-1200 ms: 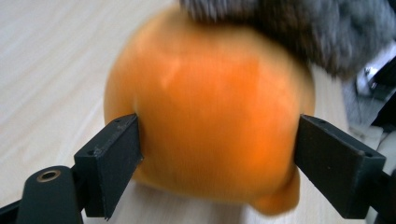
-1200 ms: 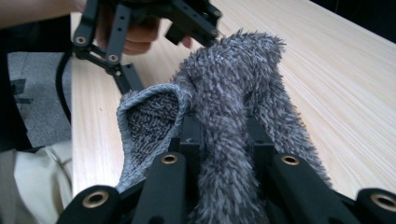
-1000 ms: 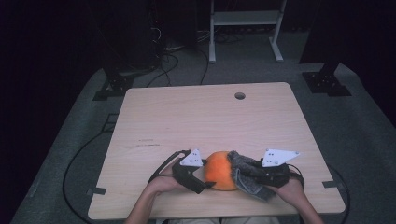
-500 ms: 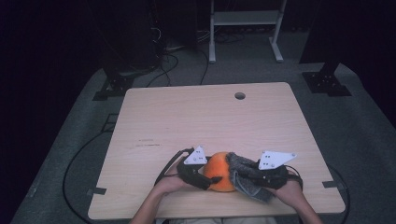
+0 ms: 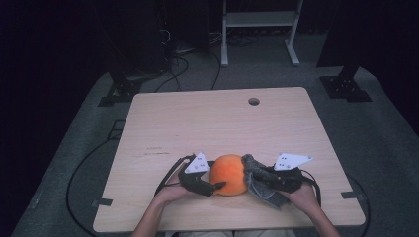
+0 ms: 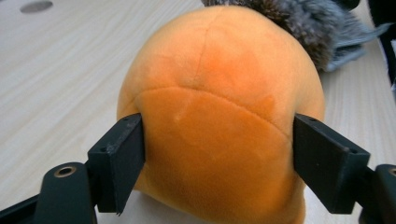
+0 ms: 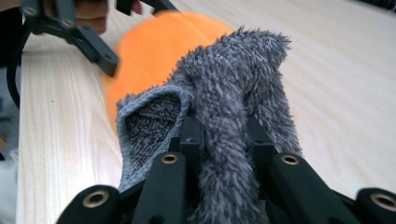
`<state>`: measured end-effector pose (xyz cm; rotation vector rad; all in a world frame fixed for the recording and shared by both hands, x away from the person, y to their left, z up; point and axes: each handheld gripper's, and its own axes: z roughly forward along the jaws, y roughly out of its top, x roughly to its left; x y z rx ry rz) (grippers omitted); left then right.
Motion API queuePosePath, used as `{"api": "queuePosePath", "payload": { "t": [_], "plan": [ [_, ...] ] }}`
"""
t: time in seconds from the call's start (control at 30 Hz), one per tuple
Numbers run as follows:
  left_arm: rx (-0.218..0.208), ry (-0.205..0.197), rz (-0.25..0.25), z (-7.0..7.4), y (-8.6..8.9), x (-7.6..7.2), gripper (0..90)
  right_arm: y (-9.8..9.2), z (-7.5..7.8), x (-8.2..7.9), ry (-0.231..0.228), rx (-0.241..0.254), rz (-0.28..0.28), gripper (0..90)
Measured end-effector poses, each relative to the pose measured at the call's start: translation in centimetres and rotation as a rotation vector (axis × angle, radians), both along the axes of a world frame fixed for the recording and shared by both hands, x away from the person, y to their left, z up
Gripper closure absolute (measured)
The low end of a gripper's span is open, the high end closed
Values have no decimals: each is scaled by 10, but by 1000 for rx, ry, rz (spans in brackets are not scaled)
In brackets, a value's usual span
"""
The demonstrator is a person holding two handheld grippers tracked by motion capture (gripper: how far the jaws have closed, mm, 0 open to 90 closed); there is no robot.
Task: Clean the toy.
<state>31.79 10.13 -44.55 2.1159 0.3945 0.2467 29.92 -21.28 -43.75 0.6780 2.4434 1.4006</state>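
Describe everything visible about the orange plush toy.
The orange plush toy is a rounded, soft-looking ball of short velvety fabric with stitched seams curving across its surface. It rests on the wooden table near the person's edge, between the two grippers. The left gripper has one black jaw on each side of it, right against its flanks. On its far side, fuzzy grey fabric leans against it, pinched in the right gripper. Whether the grey piece is sewn to the toy cannot be told.

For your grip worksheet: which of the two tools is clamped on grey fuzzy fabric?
The right tool, shut on the grey fuzzy cloth. The left tool instead straddles the orange plush ball, one pad on each side.
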Motion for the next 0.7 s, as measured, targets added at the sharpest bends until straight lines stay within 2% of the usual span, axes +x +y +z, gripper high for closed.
{"api": "queuePosePath", "payload": {
  "t": [0.07,0.13,0.2,0.3,0.33,0.4,0.47,0.63,0.67,0.7],
  "plan": [
    [7,-2,-3,0,1,0,207,-6,-5,3,32,-1,-11,734],
    [23,-3,-6,-2,1,1,202,-11,-4,4,39,-10,-28,734],
    [19,3,-5,-4,1,0,202,-12,-1,3,30,23,-29,734],
    [27,-10,-10,-4,-2,-1,202,-5,7,3,15,95,-9,734],
    [27,-12,-12,-4,-2,-1,202,-2,7,4,17,97,-4,734],
    [22,-5,-13,-4,0,0,201,4,1,8,28,75,-1,735],
    [10,-1,-12,-5,1,0,201,0,-5,10,54,92,-11,735],
    [21,-17,-16,-3,-1,-2,199,-15,-12,9,84,4,-60,735],
    [26,-23,-18,-2,-1,-3,201,-18,-10,7,79,10,-65,736],
    [27,-28,-21,-2,-2,-3,205,-19,-6,6,70,38,-66,736]
  ]
}}
